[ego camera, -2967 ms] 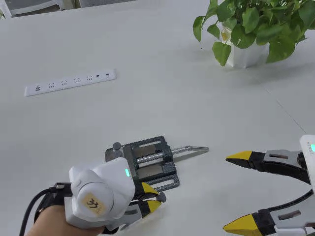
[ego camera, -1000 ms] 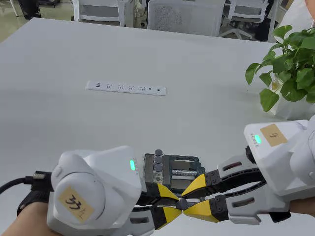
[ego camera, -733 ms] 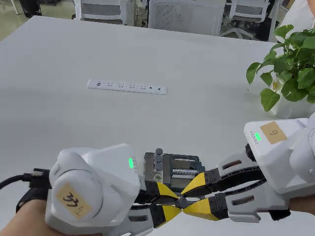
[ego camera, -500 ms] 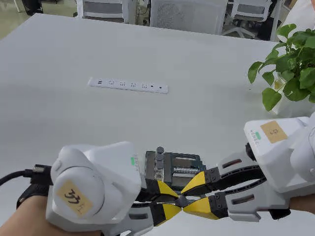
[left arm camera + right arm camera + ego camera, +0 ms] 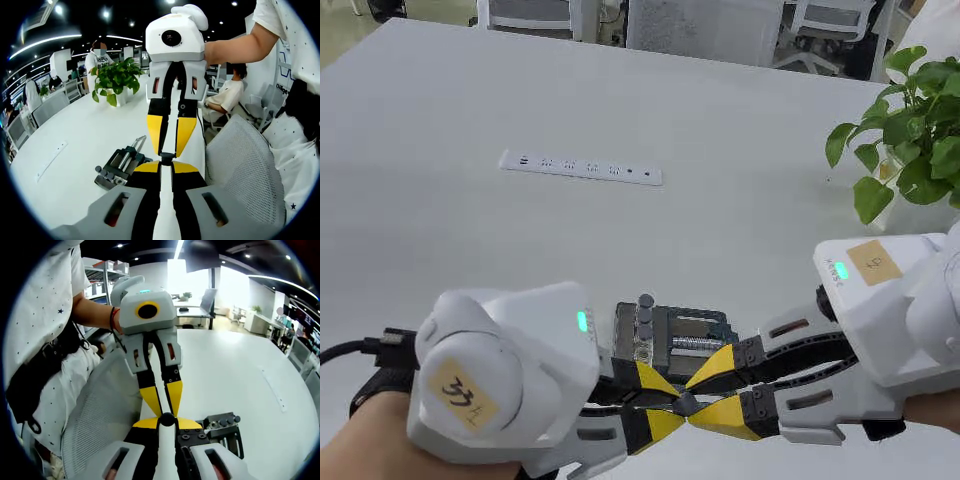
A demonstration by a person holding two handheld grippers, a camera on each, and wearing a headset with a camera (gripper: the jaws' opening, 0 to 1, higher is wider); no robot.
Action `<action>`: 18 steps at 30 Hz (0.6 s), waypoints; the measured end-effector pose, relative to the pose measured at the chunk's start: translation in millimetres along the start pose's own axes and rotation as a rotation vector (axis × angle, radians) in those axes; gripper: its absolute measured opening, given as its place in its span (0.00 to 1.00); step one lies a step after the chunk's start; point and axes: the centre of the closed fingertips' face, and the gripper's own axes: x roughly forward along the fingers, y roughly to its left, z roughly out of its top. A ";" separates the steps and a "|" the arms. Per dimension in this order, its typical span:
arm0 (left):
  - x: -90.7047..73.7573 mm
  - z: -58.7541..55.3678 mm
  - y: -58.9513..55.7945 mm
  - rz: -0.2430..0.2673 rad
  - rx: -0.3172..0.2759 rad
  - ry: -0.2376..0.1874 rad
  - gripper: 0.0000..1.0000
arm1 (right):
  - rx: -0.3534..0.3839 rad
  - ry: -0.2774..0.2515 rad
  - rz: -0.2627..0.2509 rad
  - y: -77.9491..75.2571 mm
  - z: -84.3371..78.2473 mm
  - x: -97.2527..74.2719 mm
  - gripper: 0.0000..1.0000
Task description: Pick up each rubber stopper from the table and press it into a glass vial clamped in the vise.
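— Head view first: where is the rubber stopper [image 5: 685,404]?
— Right where the tips meet. The left gripper [image 5: 672,404] and the right gripper [image 5: 698,401] point nose to nose, with the small dark stopper between them.
— Which one has it?
— Both look clenched on it. Each pair of yellow-tipped jaws narrows down to the stopper and touches it, and both gripper views show the same.
— And the vise [image 5: 692,334]?
— On the table just beyond the joined tips. A row of vials [image 5: 643,340] with grey caps [image 5: 644,314] is clamped at its end nearer the left gripper.
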 end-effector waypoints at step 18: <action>-7.7 -11.1 11.2 0.019 -0.032 -0.040 0.09 | 0.003 0.043 0.031 -8.7 4.6 14.2 0.06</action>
